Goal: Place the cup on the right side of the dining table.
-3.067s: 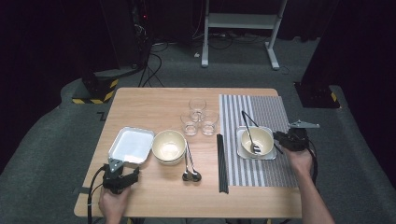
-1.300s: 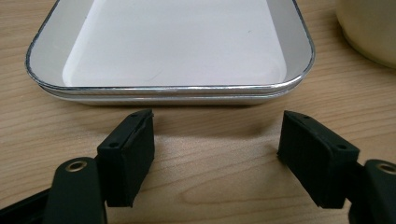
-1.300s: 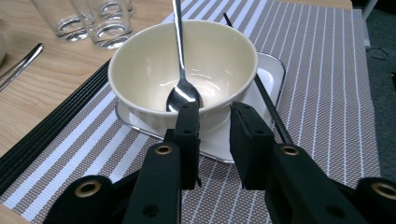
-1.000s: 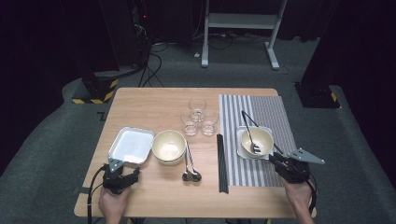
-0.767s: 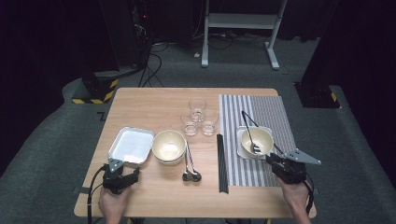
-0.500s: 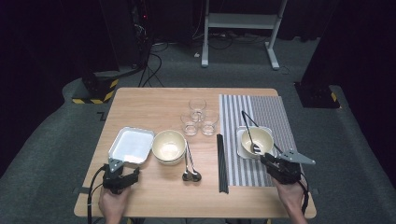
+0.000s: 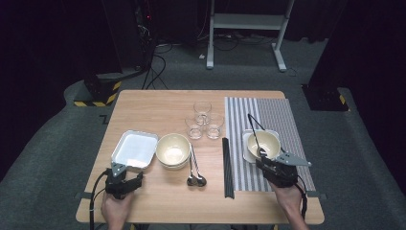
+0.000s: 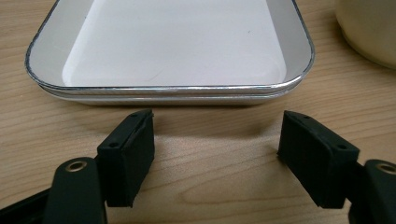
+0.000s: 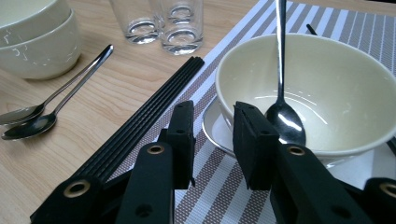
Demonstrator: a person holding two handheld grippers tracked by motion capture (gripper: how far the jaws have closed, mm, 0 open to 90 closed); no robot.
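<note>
My right gripper (image 7: 263, 165) sits on the striped placemat (image 7: 287, 120), just in front of a cream bowl (image 7: 262, 143). In the right gripper view its jaws (image 9: 212, 135) stand a narrow gap apart with nothing between them. They have just been opening a little. The bowl (image 9: 327, 79) rests on a white plate and holds a metal spoon (image 9: 282, 116). My left gripper (image 7: 123, 173) rests on the table at the near edge of a white tray (image 7: 135, 148). It stands open and empty (image 8: 217, 154), a short way from the tray rim (image 8: 163, 91).
Black chopsticks (image 7: 227, 167) lie along the mat's left edge. Two spoons (image 7: 194, 167) lie beside two stacked cream bowls (image 7: 173, 151). Three glasses (image 7: 203, 120) stand mid-table. Bare wood shows between my two hands at the front edge.
My right gripper has slid left across the placemat, from its right part to the bowl's near side. The left gripper has stayed in place.
</note>
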